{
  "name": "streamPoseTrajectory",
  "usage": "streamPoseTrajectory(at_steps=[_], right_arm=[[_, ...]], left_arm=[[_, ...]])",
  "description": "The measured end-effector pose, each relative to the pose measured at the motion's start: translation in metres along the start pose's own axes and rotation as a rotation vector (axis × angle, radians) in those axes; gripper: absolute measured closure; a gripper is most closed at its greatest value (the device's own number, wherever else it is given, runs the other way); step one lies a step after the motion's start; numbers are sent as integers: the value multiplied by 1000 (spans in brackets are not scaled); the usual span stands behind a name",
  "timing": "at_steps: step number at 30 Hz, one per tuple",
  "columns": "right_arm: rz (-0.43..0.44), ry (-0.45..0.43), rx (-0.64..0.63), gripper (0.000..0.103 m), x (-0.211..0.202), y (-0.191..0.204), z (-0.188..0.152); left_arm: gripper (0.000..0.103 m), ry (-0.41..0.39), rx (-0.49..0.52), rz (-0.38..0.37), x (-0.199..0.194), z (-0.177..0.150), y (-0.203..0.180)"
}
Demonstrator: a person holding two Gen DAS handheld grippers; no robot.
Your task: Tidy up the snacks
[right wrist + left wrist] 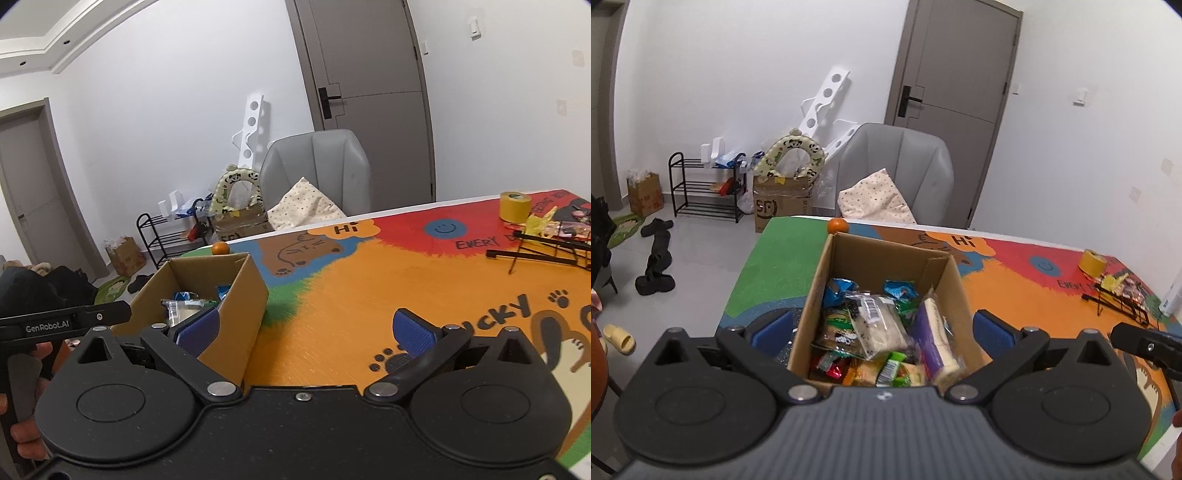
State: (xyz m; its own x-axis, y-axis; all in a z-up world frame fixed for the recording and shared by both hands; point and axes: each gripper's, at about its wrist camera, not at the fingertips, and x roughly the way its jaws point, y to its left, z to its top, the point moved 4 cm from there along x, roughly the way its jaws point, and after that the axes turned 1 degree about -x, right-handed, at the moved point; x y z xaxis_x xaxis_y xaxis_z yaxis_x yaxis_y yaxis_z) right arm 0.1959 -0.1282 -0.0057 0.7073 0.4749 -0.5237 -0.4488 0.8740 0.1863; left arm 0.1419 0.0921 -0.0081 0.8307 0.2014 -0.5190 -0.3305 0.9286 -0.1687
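Observation:
An open cardboard box stands on the colourful table mat. It holds several wrapped snacks: a clear-wrapped bun, a purple pack, blue packets and green and red wrappers. My left gripper is open, its blue pads straddling the box's side walls with a gap showing on the left. In the right wrist view my right gripper is open and holds nothing; its left pad is by the box's right wall and the other is over bare mat.
A small orange lies behind the box. At the far right are a yellow tape roll and a black wire rack with packets. A grey chair with a cushion stands beyond the table edge. Orange mat stretches right of the box.

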Motion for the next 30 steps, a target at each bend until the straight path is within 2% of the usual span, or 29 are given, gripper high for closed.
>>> streamPoseTrajectory(at_steps=[11,23,30], right_arm=[[-20,-17,0,0,-30,-16,-4],[-25,-30,-2,0,-60,-27,-6],[-5,-37,-34,0,-80,-23,-6]], left_arm=[[0,19,70,-6,-17,-15,-17],[0,13,82,-16,-43,-20,-20],[0,21,106,-49,-60,-24,-23]])
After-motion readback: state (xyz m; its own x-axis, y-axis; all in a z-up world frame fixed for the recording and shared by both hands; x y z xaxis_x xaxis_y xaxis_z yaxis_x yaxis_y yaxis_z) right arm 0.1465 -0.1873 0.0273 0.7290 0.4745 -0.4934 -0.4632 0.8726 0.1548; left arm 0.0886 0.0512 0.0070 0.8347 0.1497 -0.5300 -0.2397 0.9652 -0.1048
